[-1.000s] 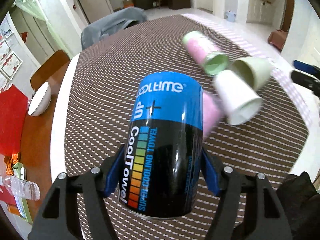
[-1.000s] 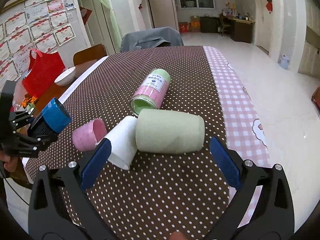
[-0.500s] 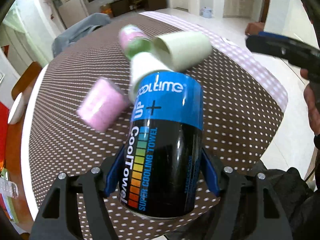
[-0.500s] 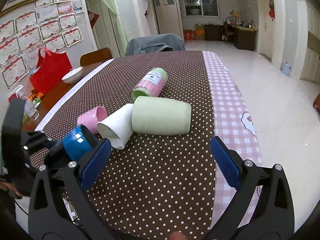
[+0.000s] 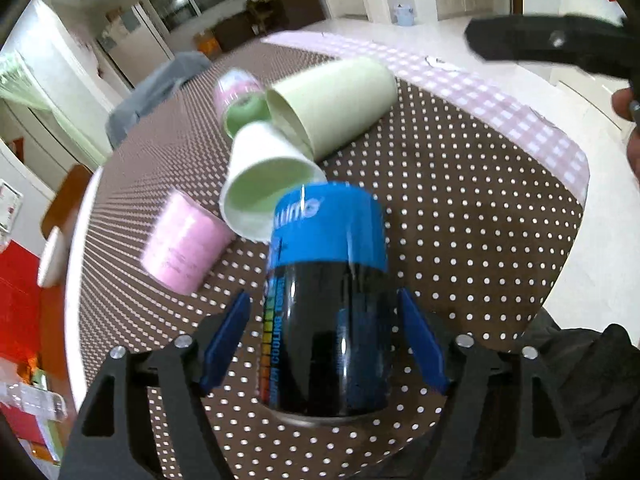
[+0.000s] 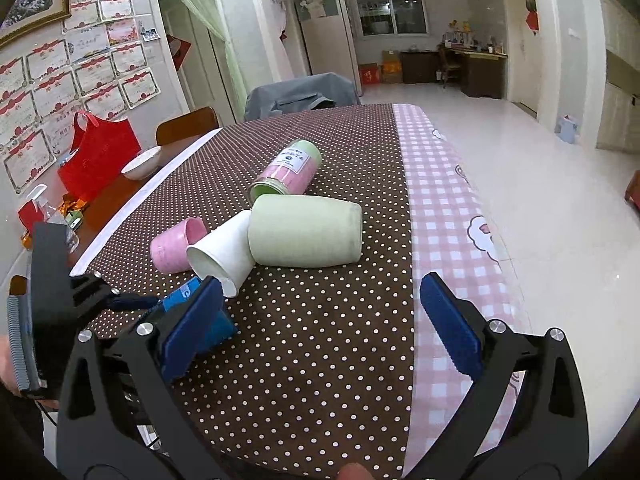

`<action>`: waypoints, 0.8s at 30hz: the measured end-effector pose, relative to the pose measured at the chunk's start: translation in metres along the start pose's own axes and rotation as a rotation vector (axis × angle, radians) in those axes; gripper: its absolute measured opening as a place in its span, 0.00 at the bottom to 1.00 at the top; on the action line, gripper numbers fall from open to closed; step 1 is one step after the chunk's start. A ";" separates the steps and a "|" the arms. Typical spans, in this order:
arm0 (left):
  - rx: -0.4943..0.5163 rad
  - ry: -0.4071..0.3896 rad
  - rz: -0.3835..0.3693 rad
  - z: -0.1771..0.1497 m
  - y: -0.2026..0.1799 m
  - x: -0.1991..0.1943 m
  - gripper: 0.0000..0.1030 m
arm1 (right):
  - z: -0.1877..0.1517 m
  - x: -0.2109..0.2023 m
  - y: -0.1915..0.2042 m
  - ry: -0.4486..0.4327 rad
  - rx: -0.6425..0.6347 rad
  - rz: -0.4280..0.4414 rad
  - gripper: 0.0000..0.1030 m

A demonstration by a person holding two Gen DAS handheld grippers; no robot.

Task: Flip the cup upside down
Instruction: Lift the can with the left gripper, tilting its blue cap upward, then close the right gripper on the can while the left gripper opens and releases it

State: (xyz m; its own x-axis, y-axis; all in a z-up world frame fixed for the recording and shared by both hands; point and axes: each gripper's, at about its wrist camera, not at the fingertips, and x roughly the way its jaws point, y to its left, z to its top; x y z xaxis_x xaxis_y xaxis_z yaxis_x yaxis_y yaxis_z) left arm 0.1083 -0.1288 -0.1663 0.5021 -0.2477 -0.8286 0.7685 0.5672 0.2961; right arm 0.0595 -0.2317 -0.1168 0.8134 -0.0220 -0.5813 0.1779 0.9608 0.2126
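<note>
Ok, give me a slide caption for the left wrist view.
Left gripper, fingers parted, brackets a blue-and-black Cool Towel can on the polka-dot tablecloth, tipped cups beyond.

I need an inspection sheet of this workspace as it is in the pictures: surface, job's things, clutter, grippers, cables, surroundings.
Surface: table with brown dotted cloth and a pink checked strip on its right side.
Job's things: blue-and-black can between the fingers of the left gripper, gaps visible on both sides; green cup, white cup, pink cup and pink-green canister all lie on their sides, clustered.
Clutter: white bowl, red bag, plastic bottle at the table's left edge.
Grippers: left open around the can; right gripper open, holding nothing.
Cables: nothing seen.
Surroundings: chair with grey cover, fridge, desk, certificates on the wall.
</note>
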 end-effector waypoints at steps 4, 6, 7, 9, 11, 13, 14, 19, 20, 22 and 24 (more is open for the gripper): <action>-0.039 -0.042 0.037 0.000 0.008 -0.013 0.73 | 0.000 -0.001 0.007 0.001 -0.011 0.016 0.94; -0.069 -0.063 0.049 -0.002 0.013 -0.020 0.73 | 0.001 -0.002 0.009 -0.002 -0.014 0.022 0.94; -0.085 -0.073 0.052 -0.004 0.016 -0.024 0.73 | 0.001 -0.003 0.009 -0.004 -0.014 0.025 0.94; -0.116 -0.091 0.052 -0.009 0.022 -0.029 0.73 | 0.003 -0.003 0.010 -0.004 -0.012 0.030 0.94; -0.140 -0.107 0.059 -0.013 0.027 -0.037 0.73 | 0.003 -0.004 0.010 -0.002 -0.008 0.043 0.94; -0.165 -0.127 0.068 -0.013 0.029 -0.044 0.73 | 0.004 -0.004 0.012 0.001 -0.008 0.057 0.94; -0.177 -0.139 0.078 -0.015 0.030 -0.048 0.73 | 0.004 -0.004 0.014 0.002 -0.008 0.063 0.94; -0.234 -0.190 0.120 -0.018 0.037 -0.067 0.73 | 0.007 -0.005 0.021 0.003 -0.019 0.107 0.94; -0.245 -0.197 0.134 -0.019 0.038 -0.070 0.73 | 0.008 -0.005 0.022 0.000 -0.022 0.115 0.94; -0.266 -0.210 0.153 -0.021 0.042 -0.076 0.73 | 0.009 -0.006 0.025 -0.006 -0.031 0.130 0.94; -0.299 -0.218 0.173 -0.022 0.046 -0.082 0.73 | 0.011 -0.007 0.027 -0.010 -0.037 0.155 0.94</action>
State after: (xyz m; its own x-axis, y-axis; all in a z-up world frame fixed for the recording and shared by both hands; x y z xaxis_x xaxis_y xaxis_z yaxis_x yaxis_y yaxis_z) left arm 0.0935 -0.0650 -0.0957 0.7107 -0.2714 -0.6490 0.5326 0.8103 0.2443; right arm 0.0651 -0.2085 -0.0986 0.8352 0.1244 -0.5357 0.0295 0.9626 0.2695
